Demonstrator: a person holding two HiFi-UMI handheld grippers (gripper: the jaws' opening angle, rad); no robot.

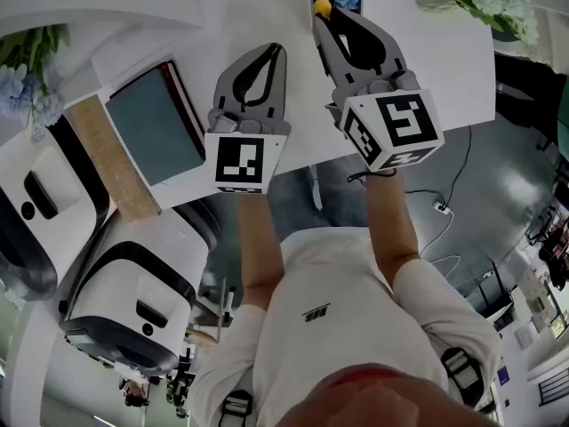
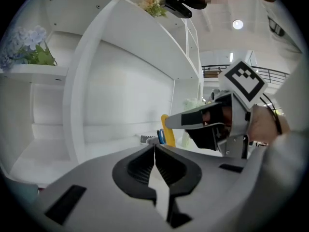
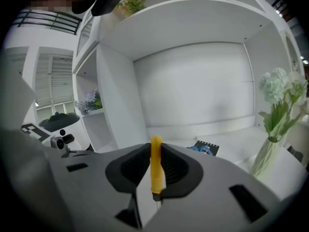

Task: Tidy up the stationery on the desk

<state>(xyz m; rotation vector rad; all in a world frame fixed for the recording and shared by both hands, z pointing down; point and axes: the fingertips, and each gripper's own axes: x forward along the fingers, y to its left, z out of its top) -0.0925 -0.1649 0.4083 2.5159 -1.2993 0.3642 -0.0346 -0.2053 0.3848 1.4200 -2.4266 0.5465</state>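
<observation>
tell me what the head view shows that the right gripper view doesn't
Only the head view: the teal book, the left claw and the person's arms. Only the right gripper view: the shelf's back wall and the plant up on top. Both: the right claw shut on the yellow pen, and the white flowers.
</observation>
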